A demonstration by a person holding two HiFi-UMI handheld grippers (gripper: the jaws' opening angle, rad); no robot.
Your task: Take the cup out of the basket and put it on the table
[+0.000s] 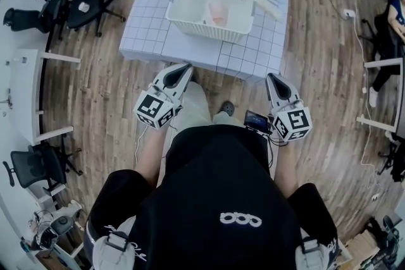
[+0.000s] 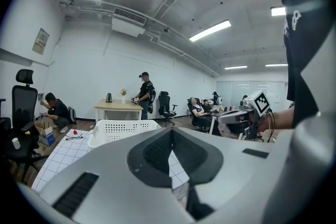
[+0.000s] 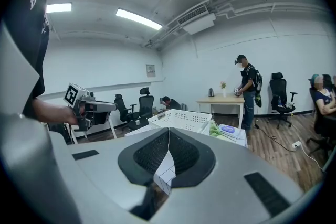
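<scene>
My left grey two-jaw gripper (image 1: 185,68) and right grey two-jaw gripper (image 1: 271,78) have their jaws pressed together, empty, just short of the white gridded table's (image 1: 149,35) near edge. The pale pink translucent cup (image 1: 217,12) sits inside the white perforated plastic basket (image 1: 196,25), near its middle. I cannot tell which way the cup points.

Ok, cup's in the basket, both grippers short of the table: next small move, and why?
Probably open the jaws of the left gripper and move it forward over the basket: both it and the right gripper are shut, empty, short of the table, and the cup is nearer the left.
</scene>
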